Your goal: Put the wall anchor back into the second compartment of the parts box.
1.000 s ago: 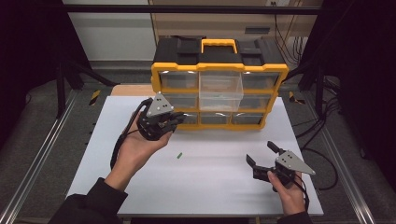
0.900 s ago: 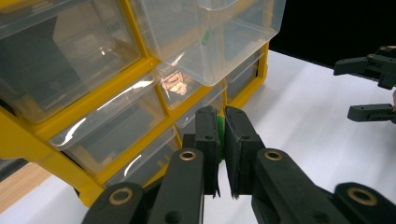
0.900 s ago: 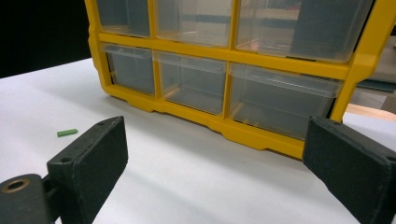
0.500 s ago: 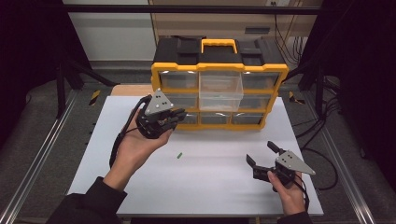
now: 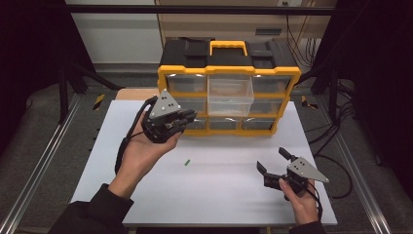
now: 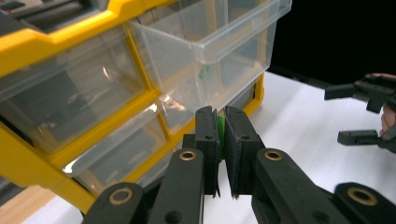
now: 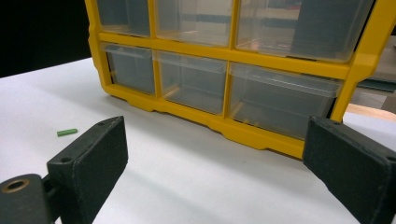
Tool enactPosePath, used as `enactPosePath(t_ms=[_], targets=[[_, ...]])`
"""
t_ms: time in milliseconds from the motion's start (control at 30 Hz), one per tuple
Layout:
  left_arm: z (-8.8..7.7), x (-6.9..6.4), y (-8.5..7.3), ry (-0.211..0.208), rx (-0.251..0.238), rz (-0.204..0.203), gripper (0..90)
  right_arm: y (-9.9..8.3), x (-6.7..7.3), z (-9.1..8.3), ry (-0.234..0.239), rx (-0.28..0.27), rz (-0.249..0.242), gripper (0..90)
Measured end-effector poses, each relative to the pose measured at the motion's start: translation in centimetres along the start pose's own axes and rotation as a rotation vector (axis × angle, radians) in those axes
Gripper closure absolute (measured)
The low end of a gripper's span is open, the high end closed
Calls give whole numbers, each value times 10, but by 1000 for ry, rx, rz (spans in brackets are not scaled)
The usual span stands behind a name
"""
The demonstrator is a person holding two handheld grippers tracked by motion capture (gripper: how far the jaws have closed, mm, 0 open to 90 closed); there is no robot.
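My left gripper is held up in front of the yellow and black drawer organizer, its jaws shut on a small green piece. Just above and beyond its tips a clear drawer sticks out of the top row, with something green inside. A second green piece lies on the white table, left of my right gripper. That gripper rests low at the front right with its jaws wide open and nothing between them, facing the organizer's lower drawers.
The organizer's other clear drawers are pushed in. The white table top ends near the person's forearms at the front. Metal rails run along the sides, and cables trail off at the right.
The left gripper has shifted slightly to the right, closer to the organizer's pulled-out drawer. The right gripper has stayed where it was.
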State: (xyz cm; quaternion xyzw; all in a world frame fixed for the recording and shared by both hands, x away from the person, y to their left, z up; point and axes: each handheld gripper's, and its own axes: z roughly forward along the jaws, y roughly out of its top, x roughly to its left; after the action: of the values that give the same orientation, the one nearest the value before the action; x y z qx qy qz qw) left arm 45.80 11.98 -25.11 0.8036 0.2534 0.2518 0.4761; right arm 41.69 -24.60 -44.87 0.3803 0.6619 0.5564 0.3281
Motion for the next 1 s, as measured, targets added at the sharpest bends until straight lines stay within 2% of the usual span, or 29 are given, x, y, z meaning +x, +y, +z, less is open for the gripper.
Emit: enactPosePath(t_ms=[333, 1000], targets=[[-2, -2, 4, 18, -61, -7, 837, 0, 0, 0, 0, 4, 0, 71], [0, -4, 11, 39, -143, -34, 837, 0, 0, 0, 0, 1, 3, 71]])
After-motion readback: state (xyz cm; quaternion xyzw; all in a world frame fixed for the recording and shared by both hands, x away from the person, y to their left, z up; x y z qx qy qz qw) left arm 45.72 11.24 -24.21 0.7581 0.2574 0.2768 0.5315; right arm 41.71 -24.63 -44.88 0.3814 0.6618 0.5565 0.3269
